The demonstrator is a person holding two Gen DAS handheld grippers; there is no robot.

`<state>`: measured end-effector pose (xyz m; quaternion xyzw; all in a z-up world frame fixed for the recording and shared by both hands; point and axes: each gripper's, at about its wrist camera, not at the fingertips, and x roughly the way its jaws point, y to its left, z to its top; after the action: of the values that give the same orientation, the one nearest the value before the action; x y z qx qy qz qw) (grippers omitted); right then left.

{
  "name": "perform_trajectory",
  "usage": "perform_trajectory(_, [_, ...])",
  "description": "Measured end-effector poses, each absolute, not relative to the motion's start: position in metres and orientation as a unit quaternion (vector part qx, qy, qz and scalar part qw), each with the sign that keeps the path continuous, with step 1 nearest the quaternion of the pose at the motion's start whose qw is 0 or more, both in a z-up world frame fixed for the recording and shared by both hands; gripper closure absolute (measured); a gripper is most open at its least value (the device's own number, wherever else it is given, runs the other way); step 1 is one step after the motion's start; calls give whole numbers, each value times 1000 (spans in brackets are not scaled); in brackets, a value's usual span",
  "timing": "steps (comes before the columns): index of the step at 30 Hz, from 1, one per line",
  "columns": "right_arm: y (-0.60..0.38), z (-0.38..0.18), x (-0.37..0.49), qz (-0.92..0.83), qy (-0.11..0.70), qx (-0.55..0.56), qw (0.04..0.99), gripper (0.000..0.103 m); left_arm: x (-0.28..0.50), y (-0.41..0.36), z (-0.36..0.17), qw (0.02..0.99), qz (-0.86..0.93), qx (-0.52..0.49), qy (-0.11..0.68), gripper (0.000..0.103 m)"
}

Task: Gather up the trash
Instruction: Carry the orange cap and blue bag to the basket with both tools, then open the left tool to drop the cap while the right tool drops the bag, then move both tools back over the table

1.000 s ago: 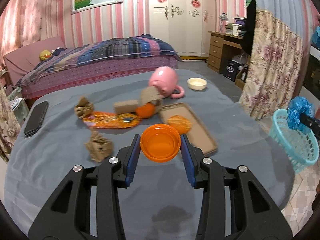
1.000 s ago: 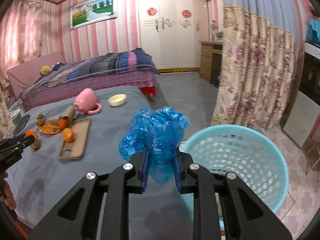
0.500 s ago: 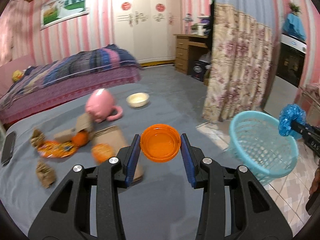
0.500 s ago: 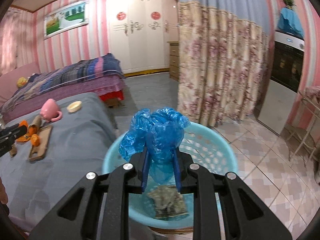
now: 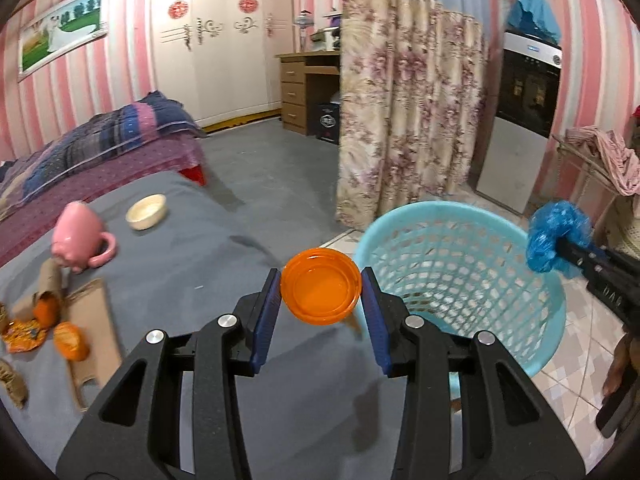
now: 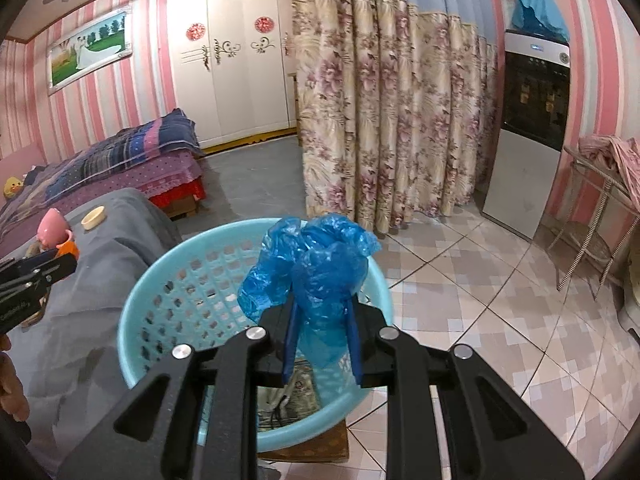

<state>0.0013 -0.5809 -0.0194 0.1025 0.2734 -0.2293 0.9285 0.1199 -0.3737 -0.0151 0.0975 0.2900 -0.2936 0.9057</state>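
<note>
My left gripper (image 5: 320, 294) is shut on an orange plastic lid (image 5: 320, 292), held over the grey table's right edge beside the light-blue mesh basket (image 5: 460, 264). My right gripper (image 6: 320, 316) is shut on a crumpled blue plastic bag (image 6: 316, 268), which hangs over the basket (image 6: 168, 292); some paper trash (image 6: 296, 396) lies in its bottom. In the left wrist view that bag (image 5: 556, 236) shows at the basket's far right rim. On the table remain orange peels (image 5: 70, 340), a snack wrapper (image 5: 22, 336) and crumpled brown paper (image 5: 12, 384).
A pink mug (image 5: 78, 236) lies tipped beside a small cream bowl (image 5: 147, 212), with a cardboard piece (image 5: 96, 340) near the peels. Flowered curtain (image 6: 392, 120), bed (image 6: 120, 160), dark cabinet (image 6: 532, 128) and a wire rack (image 6: 600, 220) surround the tiled floor.
Both grippers swung right, away from the table's trash toward the basket. The blue bag now hangs over the basket's opening, and the orange lid has come up to its near rim.
</note>
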Motion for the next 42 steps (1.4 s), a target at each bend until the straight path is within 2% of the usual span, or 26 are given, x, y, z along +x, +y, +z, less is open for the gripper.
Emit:
perform_trajectory(12, [-589,-30,2,-233,279,109,925,82,122,-445,-25,884,-341,120,295,64])
perform_trajectory(13, [-589,-30,2,-233,279,109,925,82,124,-447,-25,882,-347,118,296,59])
perform_trajectory(14, [-588,-31,2,-233,279,109,925,82,126,-448,-24,878,-356,114,300,46])
perform_trajectory(16, [-588,-31,2,-232,280,109,925,82,129,-447,-20,884,-350,109,291,31])
perform_trajectory(17, [-588,-30,3,-232,280,109,925,82,131,-446,-18,888,-344,111,284,26])
perform_trajectory(23, [-588,-34,10,-230,284,108,924,82,145,-426,-14,901,-316,106,278,13])
perform_trajectory(31, [-578,-40,26,-226,289,114,923,81,157,-382,-15,914,-275,85,287,8])
perform_trajectory(32, [-576,-40,29,-227,288,113,923,78,156,-377,-15,916,-270,84,285,8])
perform_trajectory(34, [-572,-40,33,-233,286,109,923,47,155,-365,-14,918,-264,80,283,7])
perform_trajectory(35, [-570,-40,35,-239,283,107,923,27,154,-359,-14,919,-261,79,283,7])
perform_trajectory(38, [-565,-41,38,-248,285,101,920,25,151,-342,-12,923,-251,81,281,7])
perform_trajectory(42, [-562,-46,35,-259,288,109,915,13,145,-316,-9,929,-232,88,273,6])
